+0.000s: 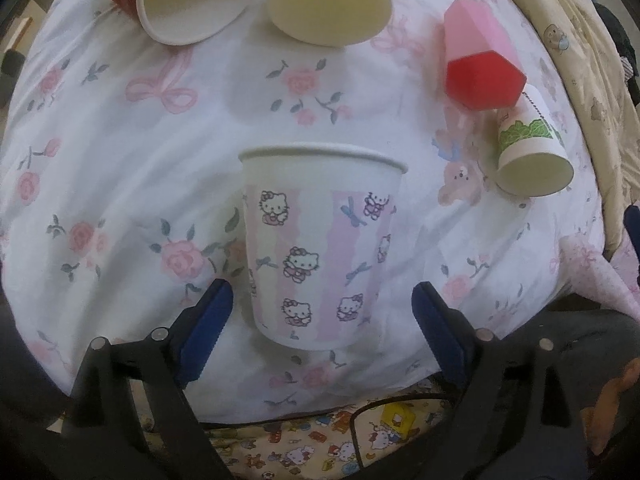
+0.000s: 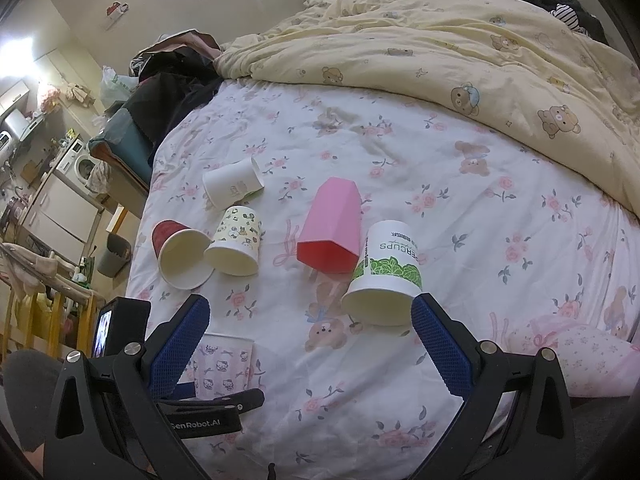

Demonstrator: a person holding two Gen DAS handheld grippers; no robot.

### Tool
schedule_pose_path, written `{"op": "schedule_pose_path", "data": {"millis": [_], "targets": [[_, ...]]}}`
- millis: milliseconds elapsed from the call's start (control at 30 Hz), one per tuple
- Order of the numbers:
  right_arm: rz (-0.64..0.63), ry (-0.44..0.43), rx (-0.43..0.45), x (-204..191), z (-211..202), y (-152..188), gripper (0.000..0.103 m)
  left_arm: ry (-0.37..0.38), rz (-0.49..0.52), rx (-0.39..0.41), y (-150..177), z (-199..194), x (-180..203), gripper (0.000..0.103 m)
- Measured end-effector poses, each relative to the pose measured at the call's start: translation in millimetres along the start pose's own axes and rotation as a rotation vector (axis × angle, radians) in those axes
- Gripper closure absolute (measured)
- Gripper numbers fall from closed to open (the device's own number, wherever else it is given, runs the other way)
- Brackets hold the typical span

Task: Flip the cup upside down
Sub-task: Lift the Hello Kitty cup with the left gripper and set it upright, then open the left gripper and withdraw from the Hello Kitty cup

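A Hello Kitty paper cup (image 1: pixel 320 248) stands upright, mouth up, on the floral bed sheet (image 1: pixel 120 152). My left gripper (image 1: pixel 322 312) is open, its blue fingers on either side of the cup's lower part without touching it. The same cup (image 2: pixel 224 364) shows in the right wrist view, behind the right gripper's left finger. My right gripper (image 2: pixel 310 340) is open and empty above the sheet; its right fingertip is close to the rim of a green-printed white cup (image 2: pixel 386 276) lying on its side.
Several other cups lie on their sides: a red-brown cup (image 2: pixel 180 256), a cream patterned cup (image 2: pixel 236 242), a plain white cup (image 2: pixel 232 186) and a pink faceted cup (image 2: pixel 330 232). A yellow bear-print duvet (image 2: pixel 440 48) covers the far bed. The bed edge is left.
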State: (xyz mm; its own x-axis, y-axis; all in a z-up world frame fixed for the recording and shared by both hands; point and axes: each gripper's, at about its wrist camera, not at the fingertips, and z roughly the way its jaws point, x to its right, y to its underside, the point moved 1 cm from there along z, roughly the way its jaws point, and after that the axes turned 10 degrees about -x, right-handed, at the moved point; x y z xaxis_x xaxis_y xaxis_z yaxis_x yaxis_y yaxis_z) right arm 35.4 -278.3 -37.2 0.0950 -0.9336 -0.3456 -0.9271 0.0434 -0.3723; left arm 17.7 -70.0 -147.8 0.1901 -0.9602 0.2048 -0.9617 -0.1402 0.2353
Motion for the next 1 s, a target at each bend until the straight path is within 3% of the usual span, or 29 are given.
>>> {"op": "schedule_pose_path", "data": {"millis": [267, 600, 1000], "targets": [[0.001, -0.002, 0.0, -1.3, 0.3, 0.2, 0.0, -0.033, 0.021, 0.046, 11.8, -13.5, 7.5, 0.014], [0.002, -0.001, 0.0, -1.3, 0.0, 0.3, 0.0, -0.038, 0.113, 0.164, 39.5, -65.4, 25.7, 0.014], [0.003, -0.001, -0.002, -1.4, 0.4, 0.3, 0.0, -0.111, 0.139, 0.332, 31.7, -117.8, -5.8, 0.014]]}}
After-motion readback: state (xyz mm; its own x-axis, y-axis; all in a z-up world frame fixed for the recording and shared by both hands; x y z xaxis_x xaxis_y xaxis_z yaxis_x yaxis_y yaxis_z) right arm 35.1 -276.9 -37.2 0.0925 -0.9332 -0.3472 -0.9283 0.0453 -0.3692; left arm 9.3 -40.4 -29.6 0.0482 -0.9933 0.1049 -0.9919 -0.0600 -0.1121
